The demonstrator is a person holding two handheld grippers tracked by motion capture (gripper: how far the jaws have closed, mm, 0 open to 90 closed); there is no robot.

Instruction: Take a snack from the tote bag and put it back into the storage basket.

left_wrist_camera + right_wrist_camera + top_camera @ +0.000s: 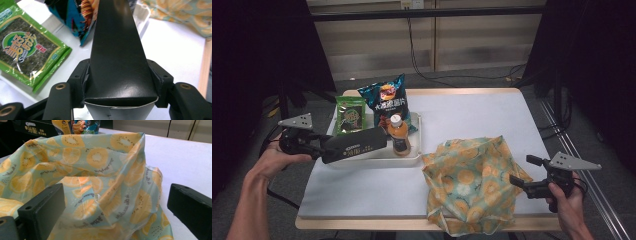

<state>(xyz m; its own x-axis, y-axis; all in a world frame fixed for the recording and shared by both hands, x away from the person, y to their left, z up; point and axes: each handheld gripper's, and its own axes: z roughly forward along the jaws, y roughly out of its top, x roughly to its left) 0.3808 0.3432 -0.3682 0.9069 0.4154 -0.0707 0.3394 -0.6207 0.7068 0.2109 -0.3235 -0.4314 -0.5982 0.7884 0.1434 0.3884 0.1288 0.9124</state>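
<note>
White tabletop (472,115): left gripper (319,148) jaws clamped on black box (354,144) over tray (414,156); right gripper (518,173) jaws spread beside fruit-print bag (469,185).

The box (117,50) is hiding most of the chips (75,15); the bag's (100,182) inside is staying unseen.

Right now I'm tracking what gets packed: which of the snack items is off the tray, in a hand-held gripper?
The black box, clamped in the left hand-held gripper; chips, seaweed and bottle remain on the tray.

seaweed pack (350,116), chips bag (387,100), bottle (399,135) in tray (414,156)
</note>
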